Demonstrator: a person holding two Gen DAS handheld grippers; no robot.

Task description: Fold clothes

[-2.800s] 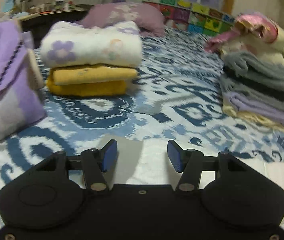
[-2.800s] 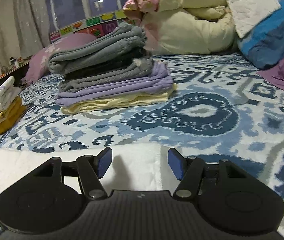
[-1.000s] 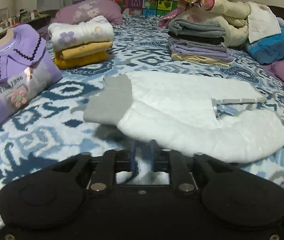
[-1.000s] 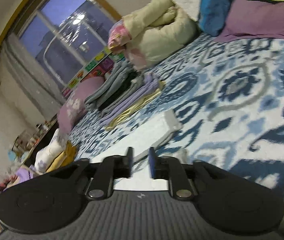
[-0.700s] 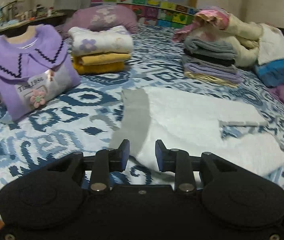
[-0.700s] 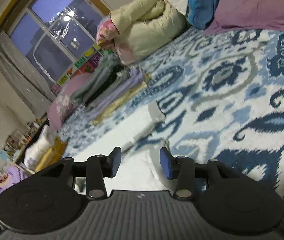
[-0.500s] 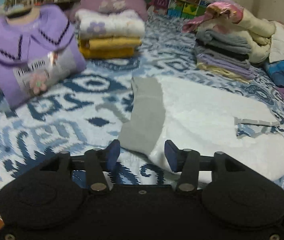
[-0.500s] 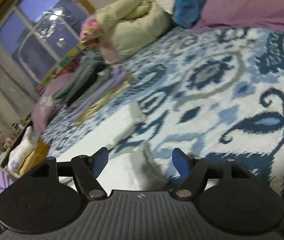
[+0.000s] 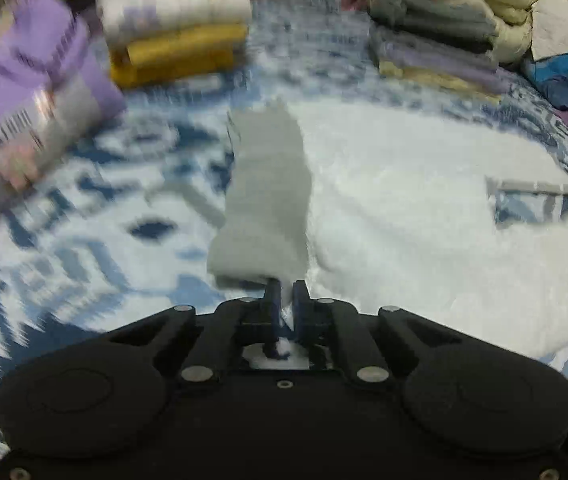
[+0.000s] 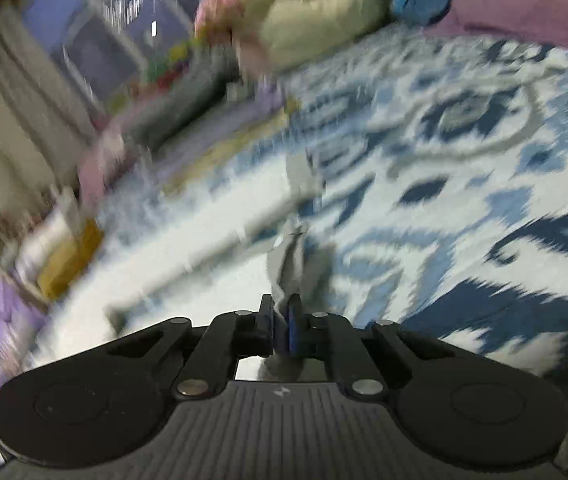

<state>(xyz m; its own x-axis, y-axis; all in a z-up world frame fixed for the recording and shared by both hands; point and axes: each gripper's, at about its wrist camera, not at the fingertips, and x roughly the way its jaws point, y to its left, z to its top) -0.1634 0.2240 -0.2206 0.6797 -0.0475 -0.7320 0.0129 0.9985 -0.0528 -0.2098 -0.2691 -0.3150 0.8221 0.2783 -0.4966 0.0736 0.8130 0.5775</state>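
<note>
On the blue patterned bed (image 9: 84, 248), the left tongs (image 9: 284, 292) are clamped on the near edge of the white fleece garment (image 9: 403, 208), beside its grey band (image 9: 268, 196). To the right, the right tongs (image 10: 282, 312) pinch the garment's grey cuff (image 10: 295, 264). Folded stacks (image 9: 176, 36) sit beyond.

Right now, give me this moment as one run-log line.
left gripper: shut on white garment | right gripper: shut on its grey cuff
</note>
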